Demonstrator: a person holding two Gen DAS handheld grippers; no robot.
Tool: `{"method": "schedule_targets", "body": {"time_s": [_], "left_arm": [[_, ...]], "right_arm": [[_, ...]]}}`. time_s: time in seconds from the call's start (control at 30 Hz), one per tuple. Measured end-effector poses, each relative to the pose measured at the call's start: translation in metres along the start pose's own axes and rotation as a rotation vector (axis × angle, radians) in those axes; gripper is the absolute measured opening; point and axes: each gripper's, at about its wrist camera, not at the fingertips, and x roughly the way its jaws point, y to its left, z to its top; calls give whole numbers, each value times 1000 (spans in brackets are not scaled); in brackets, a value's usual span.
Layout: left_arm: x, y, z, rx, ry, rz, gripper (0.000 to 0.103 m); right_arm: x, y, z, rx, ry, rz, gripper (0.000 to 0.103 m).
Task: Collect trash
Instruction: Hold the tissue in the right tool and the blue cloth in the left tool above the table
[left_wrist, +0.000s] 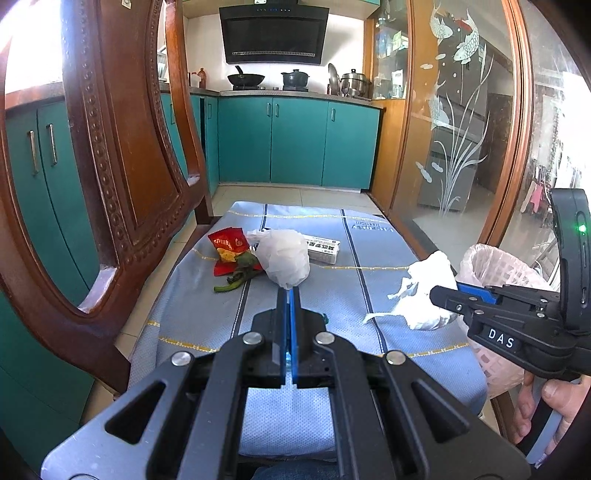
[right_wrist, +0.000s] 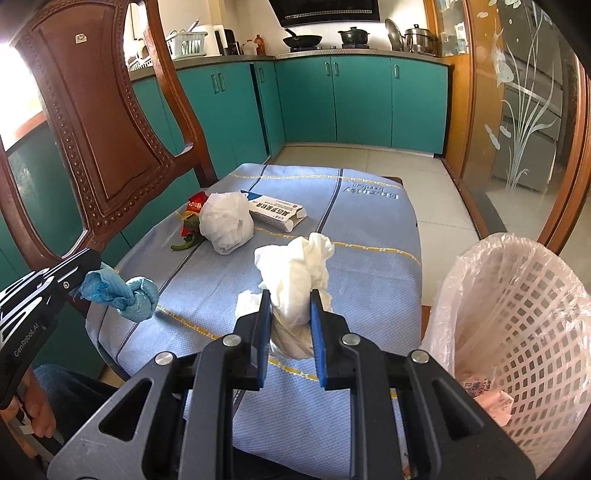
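My right gripper (right_wrist: 290, 299) is shut on a crumpled white tissue (right_wrist: 299, 273) and holds it just above the blue cushion (right_wrist: 369, 236); it also shows in the left wrist view (left_wrist: 439, 291) with the tissue (left_wrist: 424, 295). My left gripper (left_wrist: 289, 291) is shut; the right wrist view shows it (right_wrist: 86, 275) holding a twisted blue wipe (right_wrist: 125, 293). On the cushion lie a white plastic bag ball (left_wrist: 284, 258), a red snack wrapper (left_wrist: 227, 247), a green stem (left_wrist: 236, 278) and a small white box (left_wrist: 321, 249).
A pink mesh waste basket (right_wrist: 524, 317) lined with clear plastic stands at the right of the cushion, with paper scraps inside. A carved wooden chair back (left_wrist: 122, 147) rises on the left. Teal kitchen cabinets (left_wrist: 295, 140) stand behind, a glass door (left_wrist: 458, 110) on the right.
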Motion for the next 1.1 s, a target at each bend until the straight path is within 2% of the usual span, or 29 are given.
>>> {"method": "schedule_targets", "body": {"time_s": [0.5,0.67,0.77,0.9,1.1], "left_arm": [[2,0,-1,-3,10,6,3],[0,12,-1,-63,8,-47,3],[-4,15,-1,-78,-15,-63,3],[-13,19,2,-114,-65,-138,2],[-18,14,6,-101,-100,-151,3]], "right_arm": [[0,-4,0,16,0,1,20],[-2,-4,1,20,-8,-6,20],[-4,-3,1,17,-14,-11,20],[-10,-2,2,16,-34,-18,20],[-15,-8,4,32,-52,-15,20]]}}
